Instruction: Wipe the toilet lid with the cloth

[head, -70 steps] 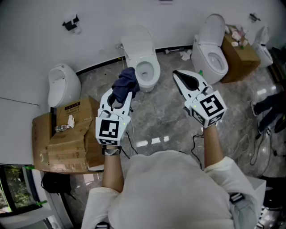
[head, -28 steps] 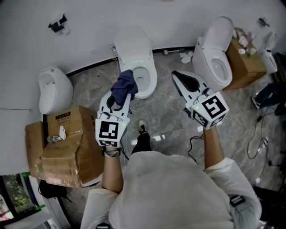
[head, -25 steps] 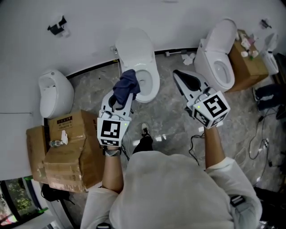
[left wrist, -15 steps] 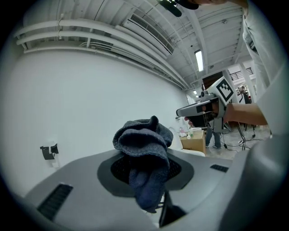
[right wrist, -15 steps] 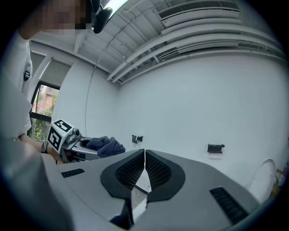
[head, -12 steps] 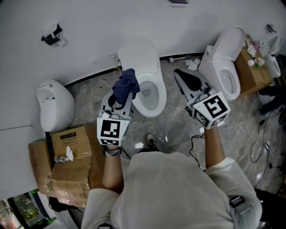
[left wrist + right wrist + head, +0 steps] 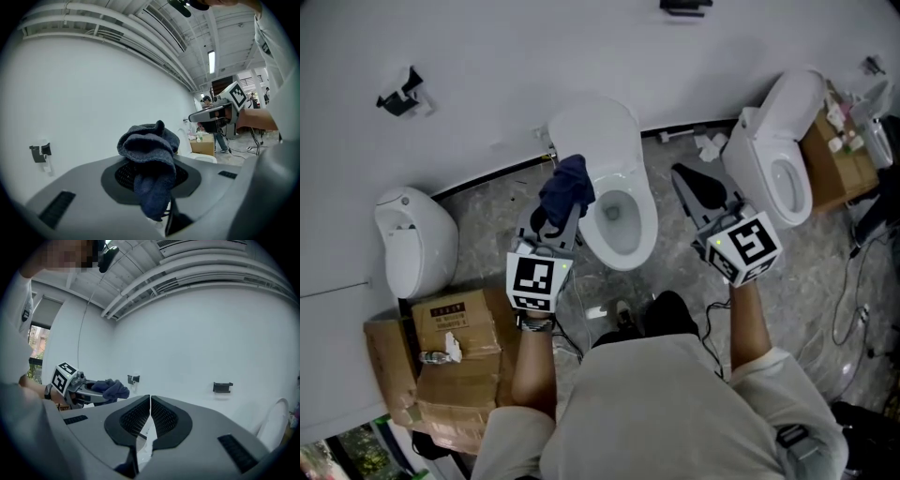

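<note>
Left gripper (image 7: 564, 201) is clamped on the dark blue cloth (image 7: 569, 180). In the left gripper view the cloth is bunched over the jaw tips, with a tail hanging down between the pads. Right gripper (image 7: 682, 175) has its jaws together with nothing between them; the right gripper view shows the two ribbed pads meeting edge to edge. The centre toilet has its lid (image 7: 591, 131) raised against the white wall (image 7: 487, 56) and the bowl (image 7: 623, 220) open below it. In the head view the cloth overlaps the bowl's left rim, just below the lid's lower left edge; contact with the lid can't be told. The right gripper sits just right of the bowl, between it and a second toilet (image 7: 778, 164), which also has its lid up. The grippers are well apart, one on each side of the bowl, both pointing toward the wall. A white urinal (image 7: 417, 239) stands on the floor at left, with stacked cardboard boxes (image 7: 450, 352) below it. Another cardboard box (image 7: 839, 159) holding clutter sits at far right. A dark bracket (image 7: 398, 94) is fixed to the wall at upper left. The floor (image 7: 487, 202) is grey marbled tile.
</note>
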`<state>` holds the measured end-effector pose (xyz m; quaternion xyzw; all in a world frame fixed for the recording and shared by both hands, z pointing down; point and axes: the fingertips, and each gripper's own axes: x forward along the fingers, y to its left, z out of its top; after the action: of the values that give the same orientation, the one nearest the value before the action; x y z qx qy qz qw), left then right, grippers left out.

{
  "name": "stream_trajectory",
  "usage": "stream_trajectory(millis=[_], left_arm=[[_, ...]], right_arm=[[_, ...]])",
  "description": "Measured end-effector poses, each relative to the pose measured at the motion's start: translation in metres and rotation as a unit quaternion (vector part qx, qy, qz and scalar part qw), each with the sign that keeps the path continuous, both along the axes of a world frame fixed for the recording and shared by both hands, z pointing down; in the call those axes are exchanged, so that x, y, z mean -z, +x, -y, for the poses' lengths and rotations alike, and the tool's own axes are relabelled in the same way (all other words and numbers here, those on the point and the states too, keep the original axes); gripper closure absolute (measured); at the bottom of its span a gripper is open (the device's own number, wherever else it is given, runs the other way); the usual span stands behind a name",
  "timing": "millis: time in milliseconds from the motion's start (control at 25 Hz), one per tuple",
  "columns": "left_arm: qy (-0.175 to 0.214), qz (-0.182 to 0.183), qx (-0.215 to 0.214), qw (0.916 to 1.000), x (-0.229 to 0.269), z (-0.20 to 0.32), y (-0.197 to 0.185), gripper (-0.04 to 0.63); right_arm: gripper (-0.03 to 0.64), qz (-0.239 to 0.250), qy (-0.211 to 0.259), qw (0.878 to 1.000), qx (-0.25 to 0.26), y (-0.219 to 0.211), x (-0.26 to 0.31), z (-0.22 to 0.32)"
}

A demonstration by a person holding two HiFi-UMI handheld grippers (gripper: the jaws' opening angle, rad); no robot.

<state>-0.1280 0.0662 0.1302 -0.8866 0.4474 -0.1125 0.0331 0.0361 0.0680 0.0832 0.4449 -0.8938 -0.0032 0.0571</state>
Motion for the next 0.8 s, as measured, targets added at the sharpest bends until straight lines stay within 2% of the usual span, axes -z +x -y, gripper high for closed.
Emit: stream_trajectory(millis=[160, 600, 800], left_arm=[[-0.007, 0.006, -0.016, 0.9998, -0.024, 0.039, 0.015, 0.489], [-0.030, -0.018, -0.005, 0.9994, -0.097, 0.170, 0.049, 0.489], [-0.030, -0.003, 0.007, 0.9995, -0.131, 0.225, 0.062, 0.489]], right_arm=[[0.588, 0.014, -0.009, 1.000, 0.000, 0.004, -0.020, 0.033], [0.589, 0.010, -0.046, 0.999, 0.009, 0.027, -0.114, 0.145], [0.589, 0.004, -0.063, 0.998, 0.015, 0.028, -0.144, 0.179]])
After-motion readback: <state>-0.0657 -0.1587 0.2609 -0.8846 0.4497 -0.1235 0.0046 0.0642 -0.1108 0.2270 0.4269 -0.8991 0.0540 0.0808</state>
